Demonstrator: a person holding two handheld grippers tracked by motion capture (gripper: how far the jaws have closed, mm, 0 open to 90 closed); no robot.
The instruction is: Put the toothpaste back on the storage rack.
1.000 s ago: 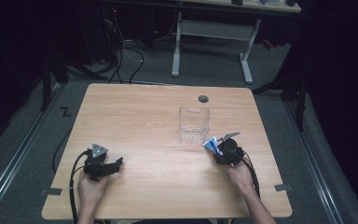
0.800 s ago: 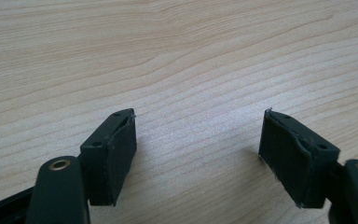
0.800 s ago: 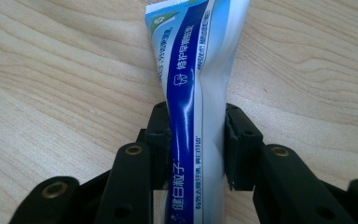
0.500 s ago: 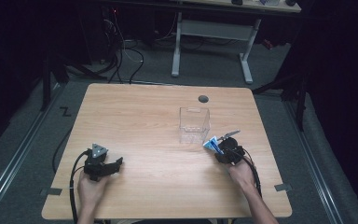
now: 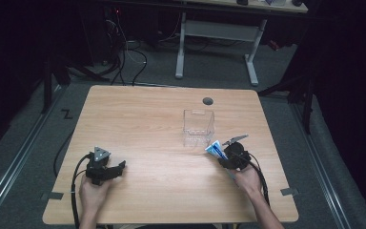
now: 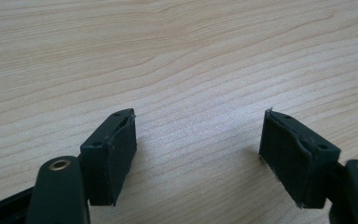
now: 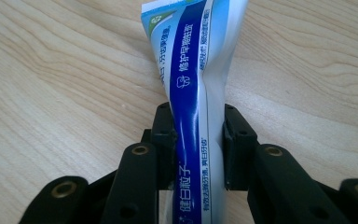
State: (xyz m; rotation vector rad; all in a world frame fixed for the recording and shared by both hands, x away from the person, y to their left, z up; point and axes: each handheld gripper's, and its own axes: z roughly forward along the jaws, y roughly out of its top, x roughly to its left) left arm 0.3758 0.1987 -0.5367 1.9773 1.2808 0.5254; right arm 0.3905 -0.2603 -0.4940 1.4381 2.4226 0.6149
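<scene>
A blue and white toothpaste tube (image 7: 196, 84) sticks out from between the black jaws of my right gripper (image 7: 198, 140), which is shut on it and squeezes its middle. From the high view that right gripper (image 5: 225, 156) sits at the table's right front, the tube (image 5: 215, 150) pointing toward a clear plastic box (image 5: 198, 128) just beyond it. At the left front my left gripper (image 5: 119, 168) rests low over the wood. Its jaws stand wide apart in the left gripper view, and the left gripper (image 6: 198, 144) has nothing between them but bare wood.
The wooden table (image 5: 138, 119) has a round cable hole (image 5: 208, 101) near its far edge, behind the box. Black cables trail from both grippers toward the front edge. A white desk frame (image 5: 214, 43) stands on the floor beyond the table.
The right gripper with the toothpaste tube has shifted only slightly. The left gripper has stayed in place.
</scene>
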